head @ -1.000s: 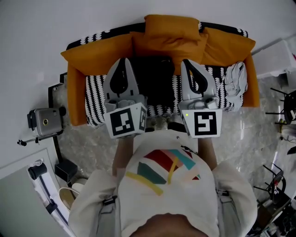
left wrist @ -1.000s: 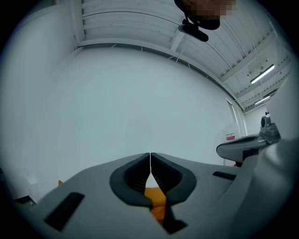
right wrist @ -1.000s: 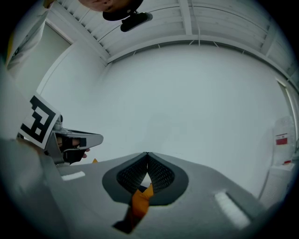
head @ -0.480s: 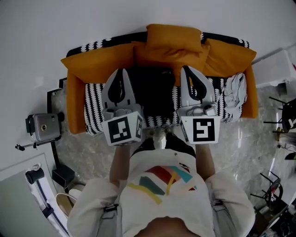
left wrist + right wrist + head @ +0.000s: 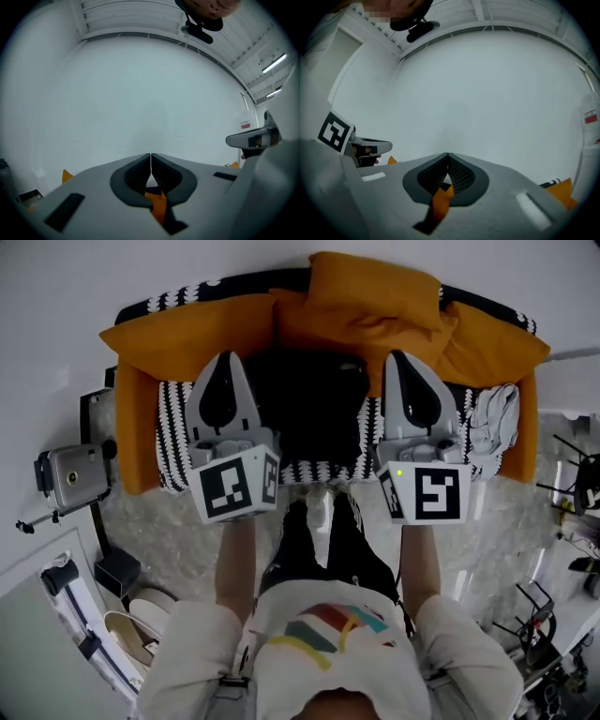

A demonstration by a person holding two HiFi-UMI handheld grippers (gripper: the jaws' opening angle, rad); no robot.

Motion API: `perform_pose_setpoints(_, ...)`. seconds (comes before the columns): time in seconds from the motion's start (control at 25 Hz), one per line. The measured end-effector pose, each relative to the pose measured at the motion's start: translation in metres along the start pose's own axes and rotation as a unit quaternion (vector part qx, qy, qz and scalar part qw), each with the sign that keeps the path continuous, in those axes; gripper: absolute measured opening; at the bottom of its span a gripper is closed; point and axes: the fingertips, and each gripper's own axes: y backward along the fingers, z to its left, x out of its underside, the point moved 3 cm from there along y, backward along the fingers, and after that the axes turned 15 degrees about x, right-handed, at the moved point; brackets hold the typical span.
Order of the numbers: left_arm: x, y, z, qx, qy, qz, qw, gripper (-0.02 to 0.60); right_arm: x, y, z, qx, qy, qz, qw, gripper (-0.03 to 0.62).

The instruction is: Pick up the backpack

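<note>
Backpack (image 5: 314,399), black, sits mid-seat on the sofa (image 5: 173,442), between the two grippers and not touched by either.

Nearest: person's legs, then pale floor (image 5: 159,531) up to the sofa's front edge. That strip is narrow.

Left gripper (image 5: 223,360) has its jaws together with nothing in them; the left gripper view shows the tips meeting. Right gripper (image 5: 405,356) is the same, pressed together and empty. Both hang over striped seat on either side of the backpack, and both point at the back cushions.

Seat room is bounded by orange cushions (image 5: 187,338) at both ends and behind. White cloth (image 5: 495,418) takes the right end. Camera on a tripod (image 5: 70,474) stands just left of the sofa. Plain white wall (image 5: 140,93) lies beyond.

Backpack's long axis seems to run from front edge to back cushion. It is too dark to tell which end is the top.

Since the earlier frames, both grippers have dropped lower and moved wider apart, closer to the seat. Backpack has not moved.
</note>
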Motion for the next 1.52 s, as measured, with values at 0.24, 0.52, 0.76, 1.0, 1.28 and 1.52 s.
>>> perform_pose_setpoints(0.24,0.066,0.010,0.024,-0.030,0.019,0.036,0.9987,0.017,0.047,-0.016,0.012,-0.009,0.016,-0.001,1.000,0.000)
perform_pose_setpoints(0.52,0.152,0.018,0.025,-0.016,0.009,0.083,0.9964,0.017,0.145,-0.011,0.045,-0.028,-0.015,0.057,0.998,0.000)
perform_pose_setpoints(0.76,0.216,0.037,0.029,-0.024,0.021,0.114,0.9930,0.017,0.208,0.006,0.074,-0.047,-0.016,0.098,0.994,0.000)
perform_pose_setpoints(1.0,0.260,0.048,0.024,-0.033,0.047,0.139,0.9887,0.018,0.245,0.015,0.077,-0.042,-0.013,0.126,0.991,0.000)
perform_pose_setpoints(1.28,0.297,0.057,0.003,-0.035,0.073,0.164,0.9831,0.018,0.300,0.042,0.063,-0.033,0.006,0.171,0.985,0.000)
perform_pose_setpoints(1.52,0.314,0.063,-0.009,-0.027,0.071,0.187,0.9794,0.018,0.325,0.065,0.063,-0.031,0.012,0.206,0.978,0.000)
